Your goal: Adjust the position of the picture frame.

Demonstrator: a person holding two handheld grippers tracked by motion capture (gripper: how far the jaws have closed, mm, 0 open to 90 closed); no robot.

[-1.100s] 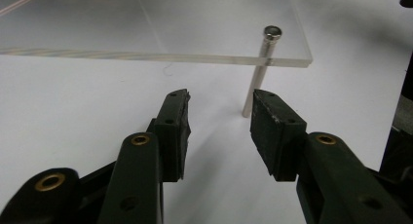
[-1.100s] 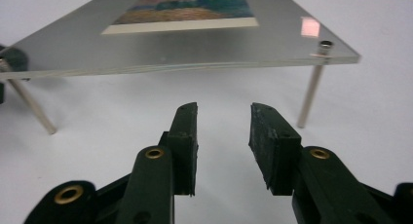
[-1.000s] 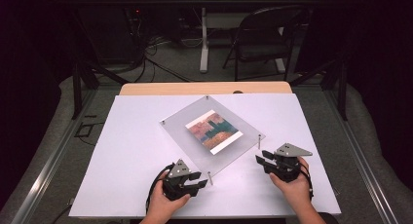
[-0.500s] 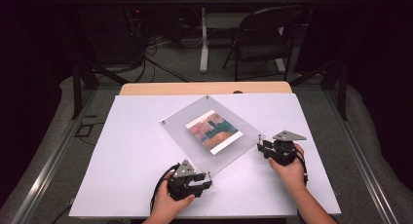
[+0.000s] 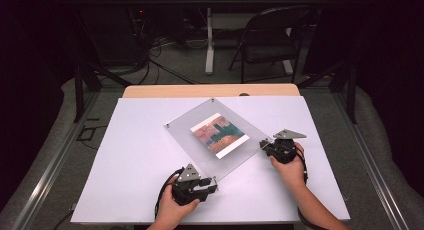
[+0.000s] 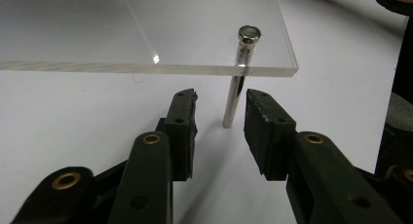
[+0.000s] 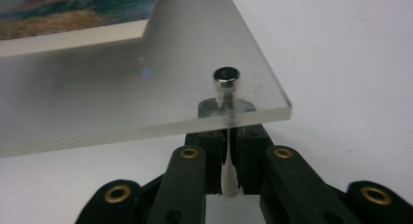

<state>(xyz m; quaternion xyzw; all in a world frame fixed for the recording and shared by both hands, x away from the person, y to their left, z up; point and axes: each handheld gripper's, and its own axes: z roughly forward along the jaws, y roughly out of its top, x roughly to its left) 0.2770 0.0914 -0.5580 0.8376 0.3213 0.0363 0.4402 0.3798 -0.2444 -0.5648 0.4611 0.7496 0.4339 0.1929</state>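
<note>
Under the clear acrylic frame (image 5: 220, 137), its colourful print (image 5: 218, 135) bears no legible writing.

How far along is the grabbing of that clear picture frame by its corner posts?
Done: the right gripper has just closed, its jaws pinching the metal post under its corner of the acrylic frame. In hand: the left gripper has been closing, with its post between the jaws, untouched. Left: finishing that grip; the frame stands on the table.
</note>
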